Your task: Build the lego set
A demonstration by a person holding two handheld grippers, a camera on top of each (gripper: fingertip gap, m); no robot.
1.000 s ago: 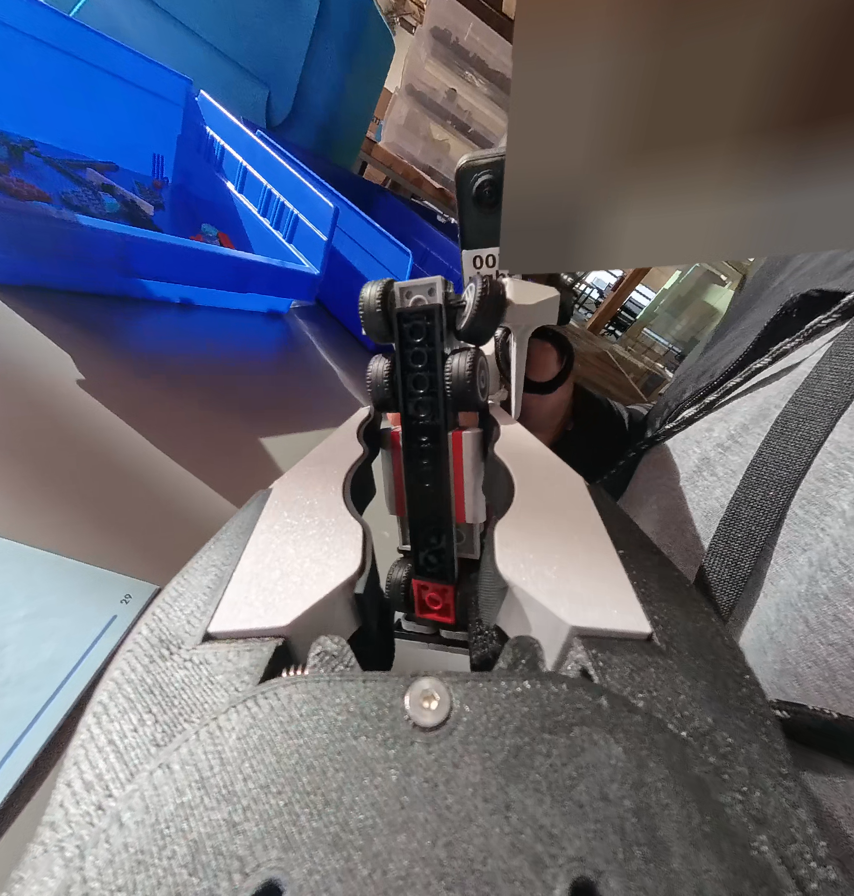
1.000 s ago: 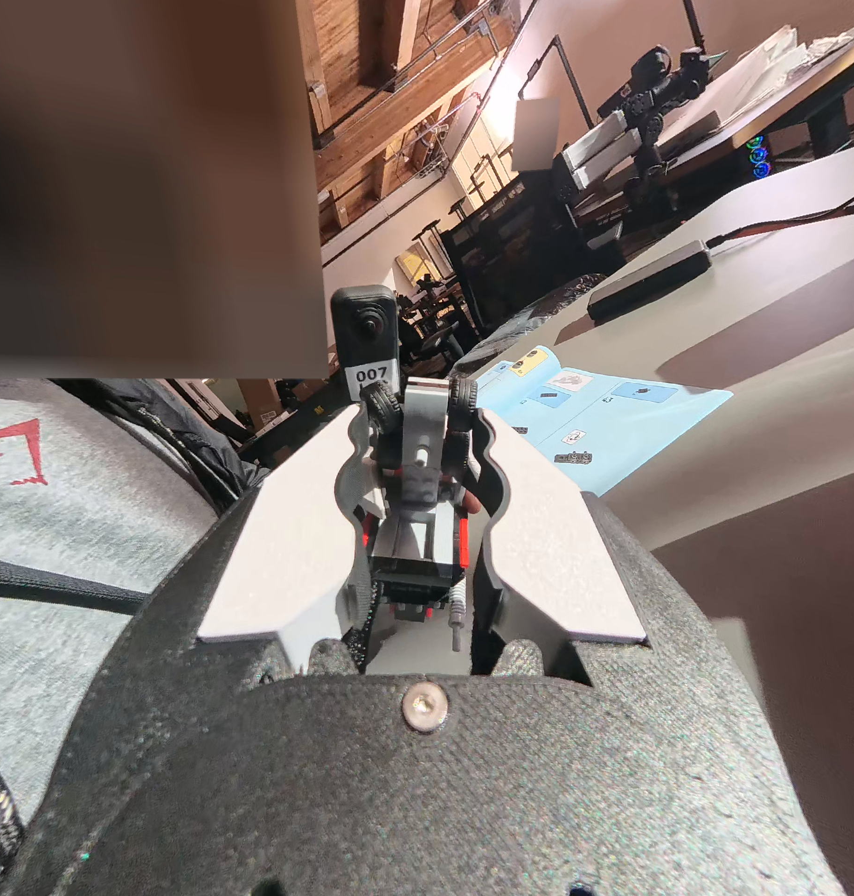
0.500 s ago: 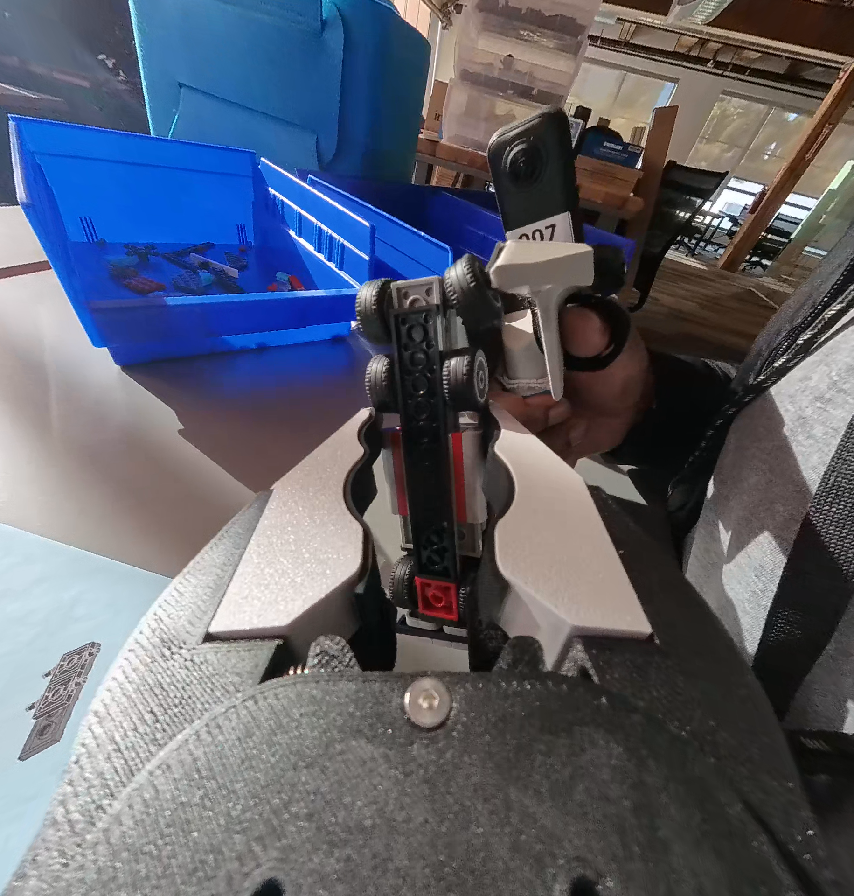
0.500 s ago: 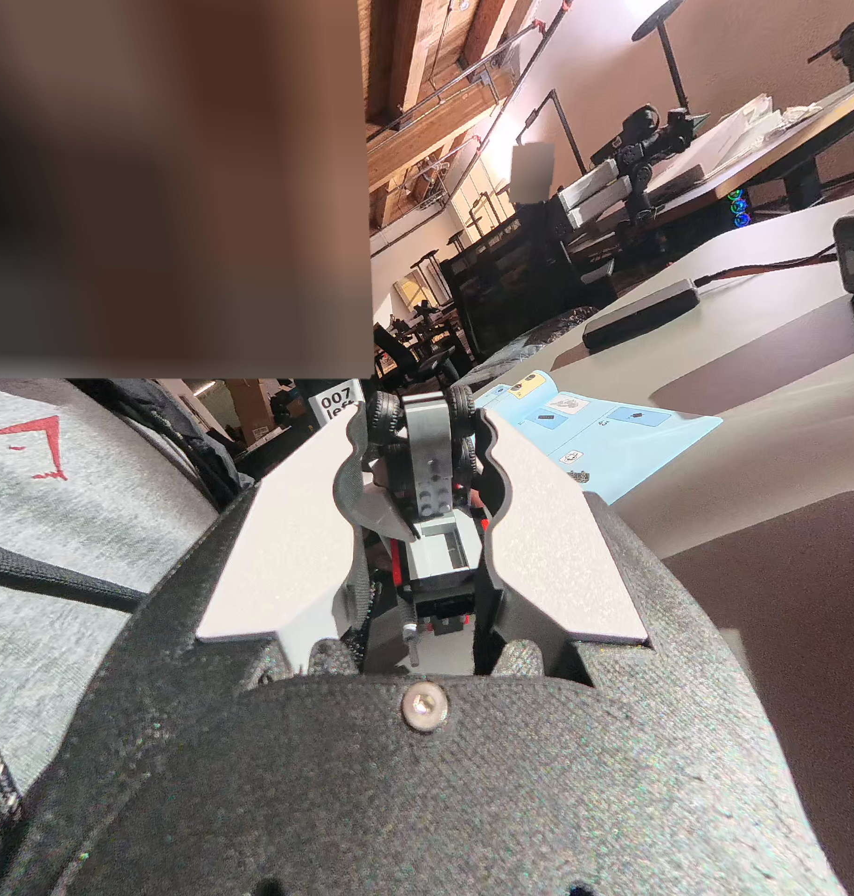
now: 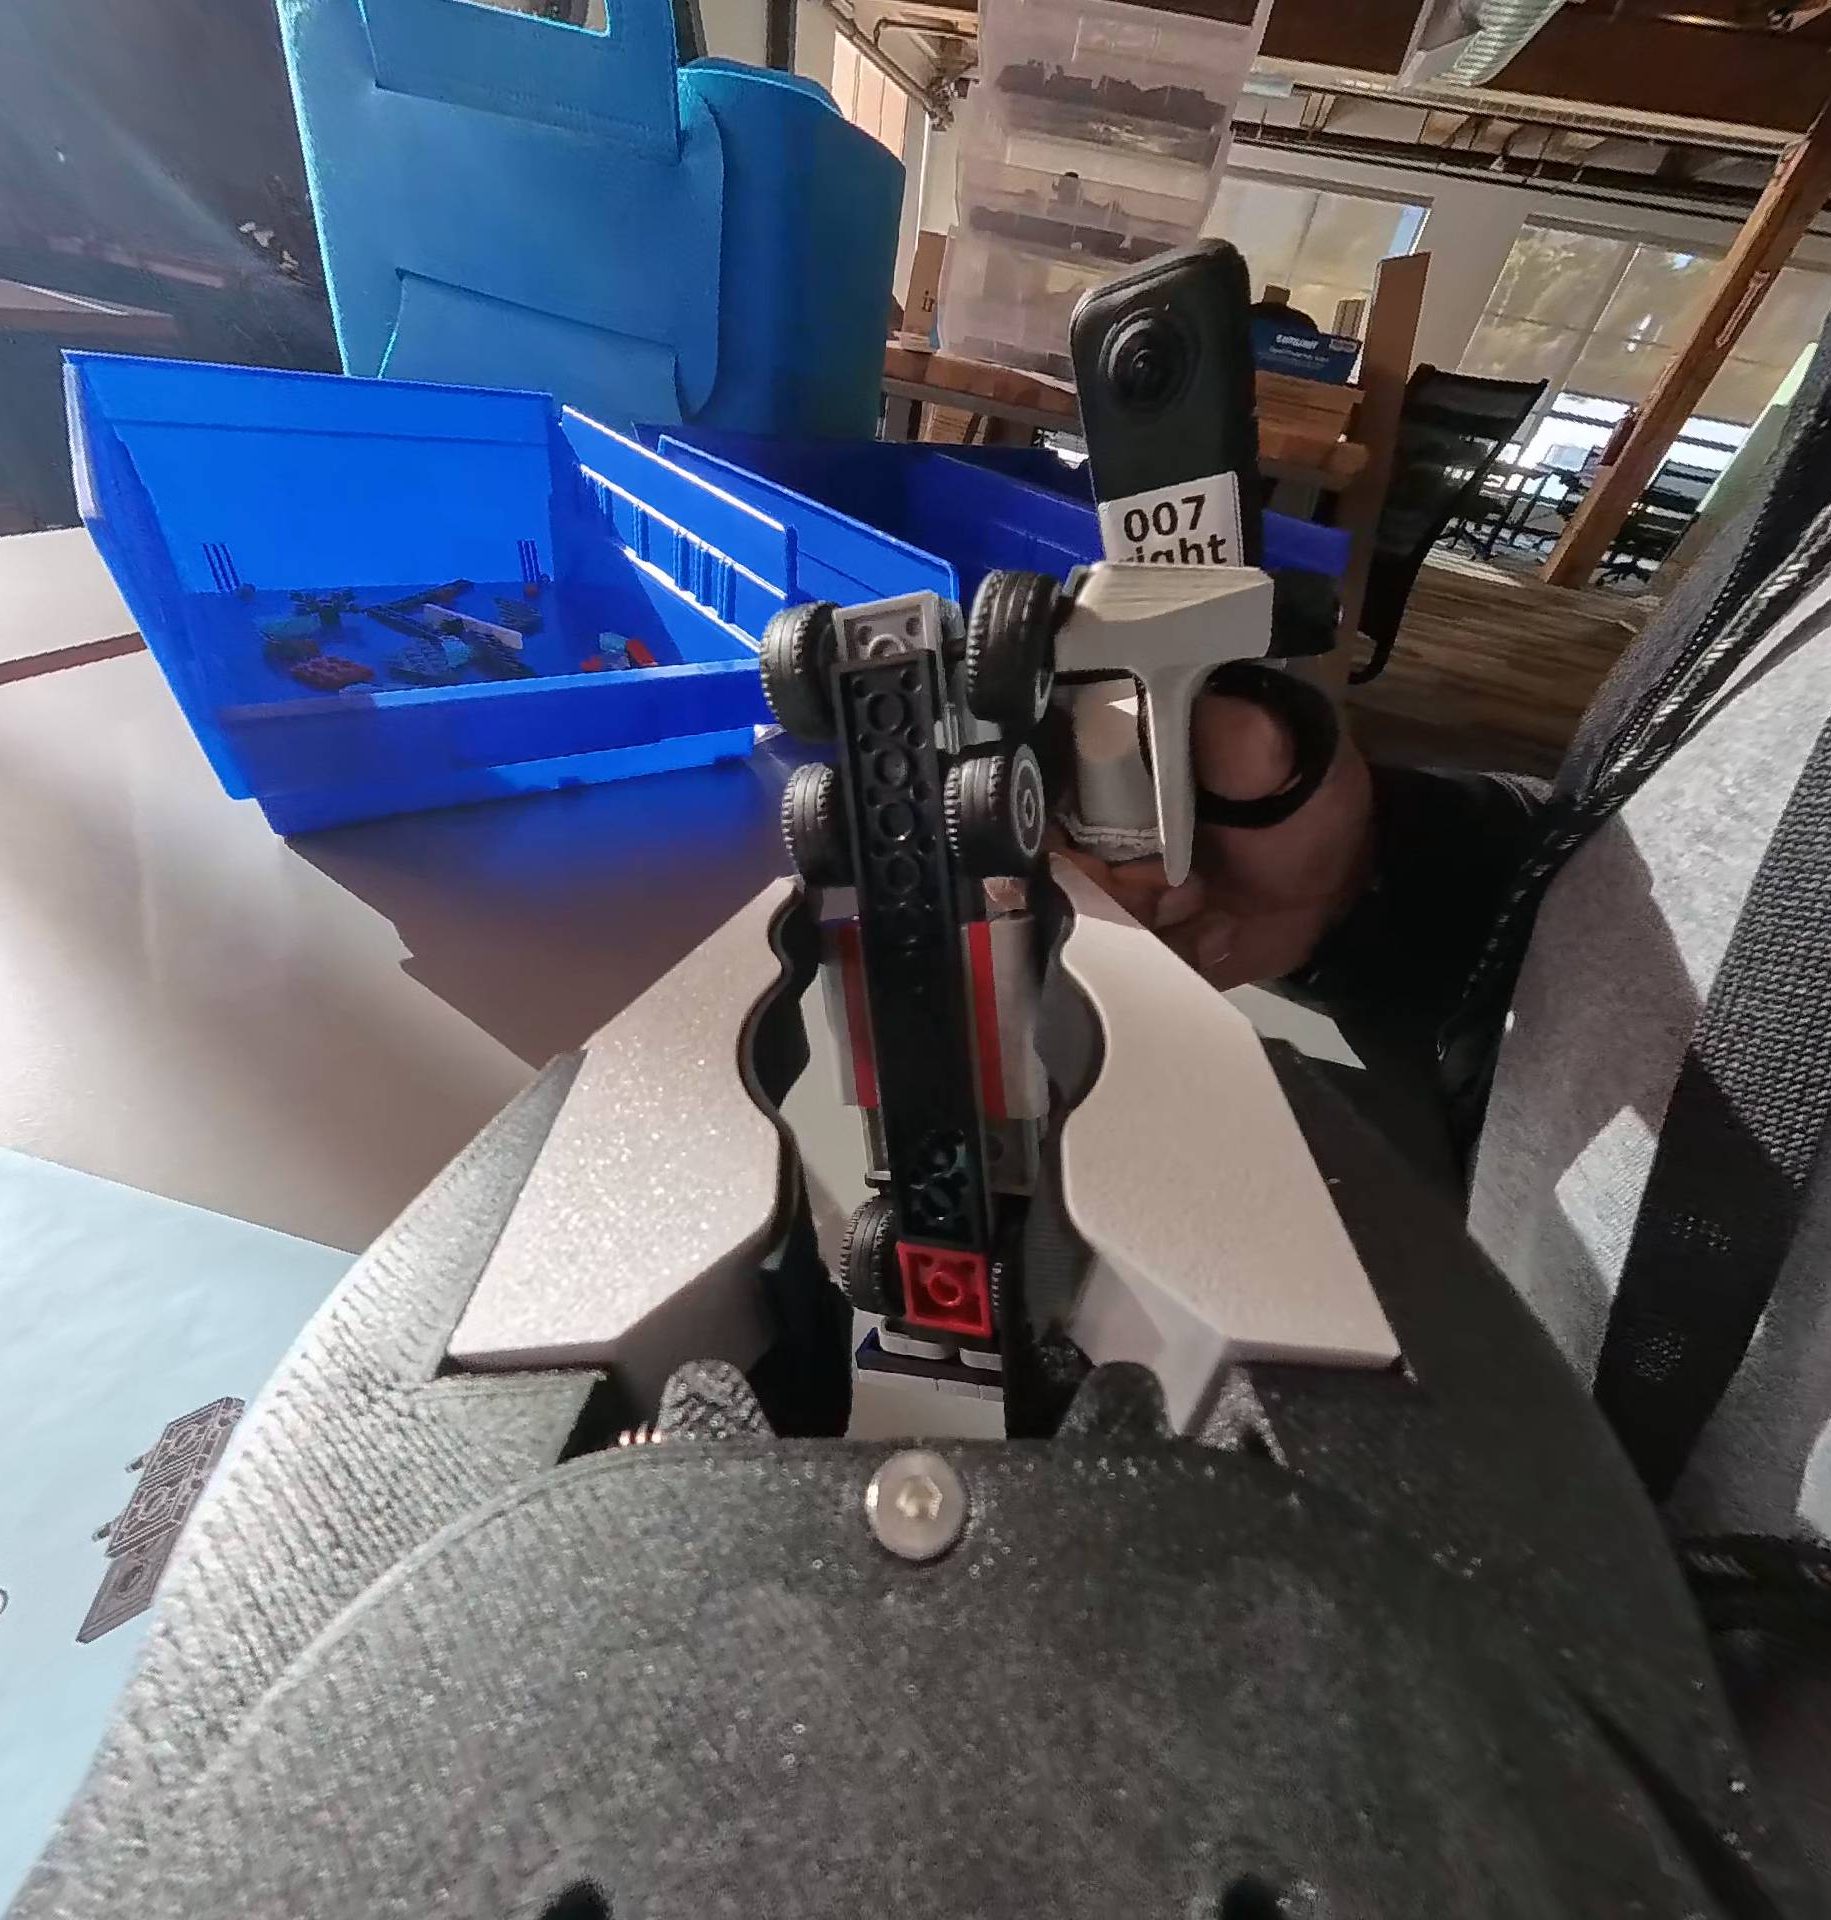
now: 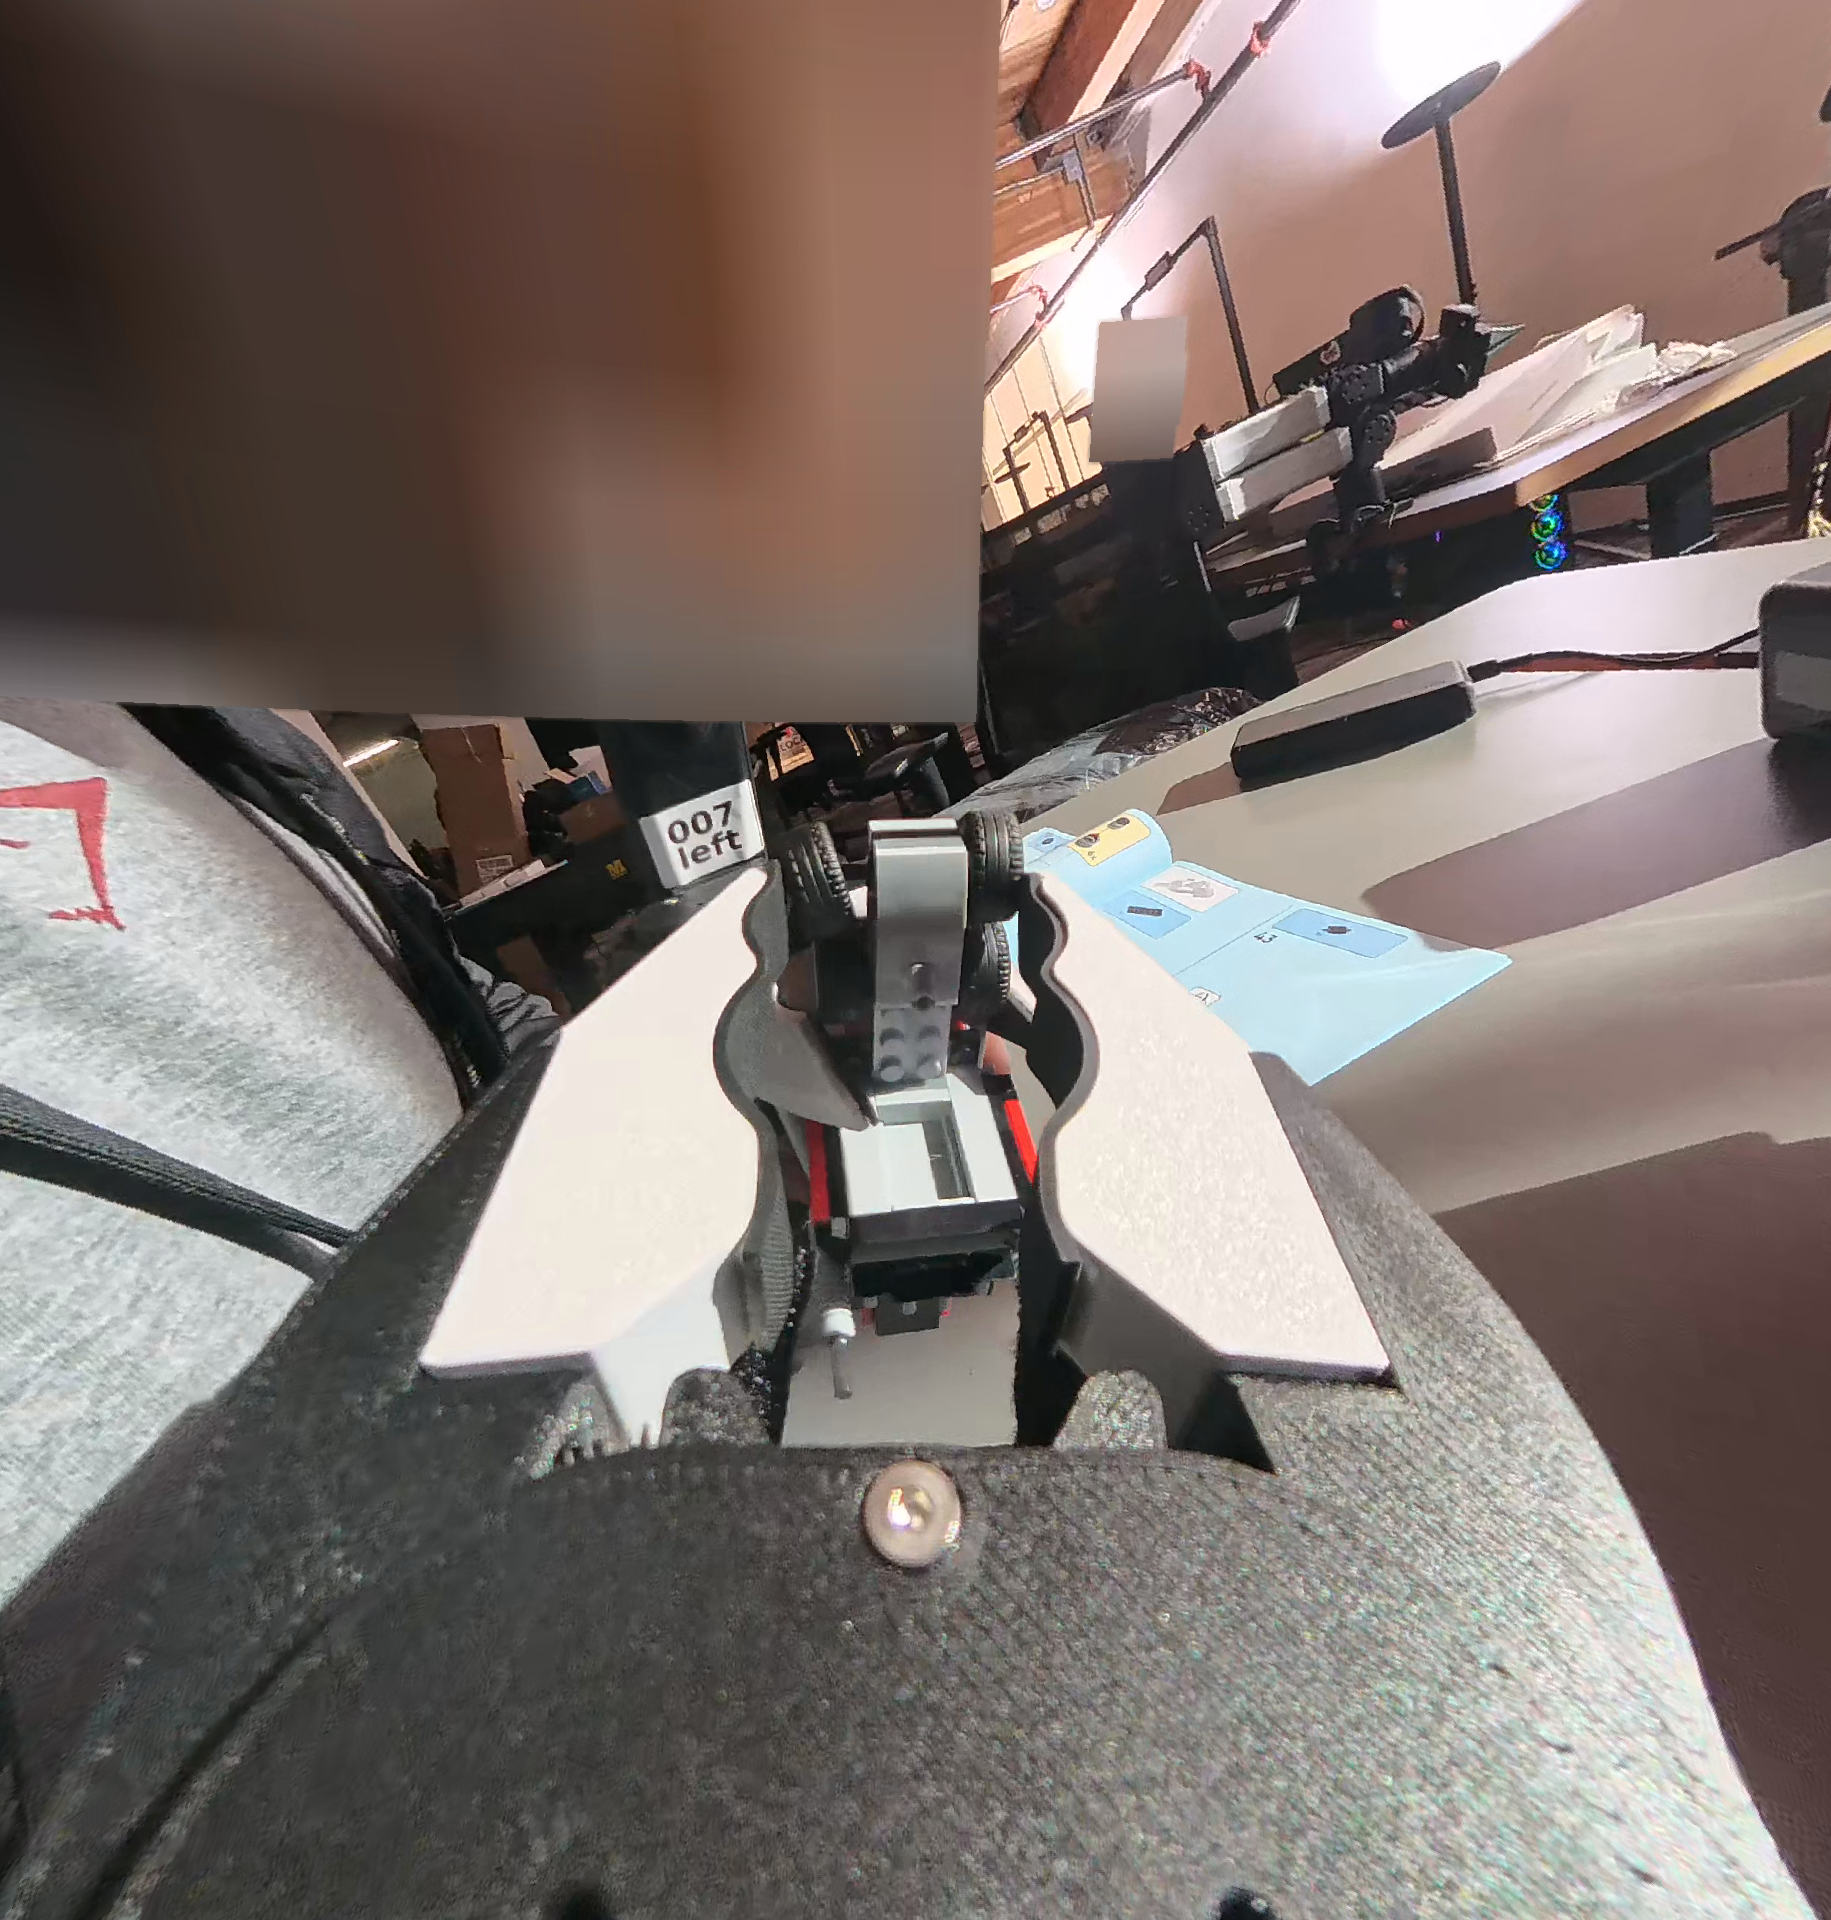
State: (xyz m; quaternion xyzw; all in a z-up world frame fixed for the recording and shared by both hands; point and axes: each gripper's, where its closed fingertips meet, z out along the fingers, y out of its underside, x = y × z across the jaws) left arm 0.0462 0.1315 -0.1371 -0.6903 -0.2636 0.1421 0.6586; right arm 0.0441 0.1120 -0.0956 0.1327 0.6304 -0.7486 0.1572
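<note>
Between the grey fingers of the left gripper (image 5: 921, 1039) stands a lego truck (image 5: 916, 935), gripped along its flanks with its underside toward the camera: a long black studded plate runs up the middle, a red brick (image 5: 944, 1288) sits at the near end, red and white stripes show on either side, and two pairs of black wheels (image 5: 1004, 800) stick out past the fingertips. From the right wrist view, the right gripper (image 6: 906, 987) is likewise closed narrowly on the same truck (image 6: 916, 1049), seen here from its top side, with a grey curved piece over the wheels, a pale open box section lower down and red strips along the edges. Both tools therefore clamp the model, which is held in the air just in front of the person's grey shirt (image 6: 163, 1039), off the table. Just beyond the truck's far wheels in the left wrist view, a hand (image 5: 1264, 842) grips the other tool's grey trigger, with a black camera (image 5: 1165, 405) bearing a white label standing above it. Farther out on the table (image 5: 215, 935) lies a blue bin (image 5: 423, 582) with loose small pieces scattered on its floor, and a second blue bin (image 5: 942, 509) sits just behind it; a blue chair back rises beyond them. A light blue instruction booklet (image 5: 80, 1351) lies at the near left edge of that view, and the right wrist view shows it (image 6: 1264, 956) spread open on the table past the fingertips, with a flat black device (image 6: 1358, 717) and its cable farther away.
</note>
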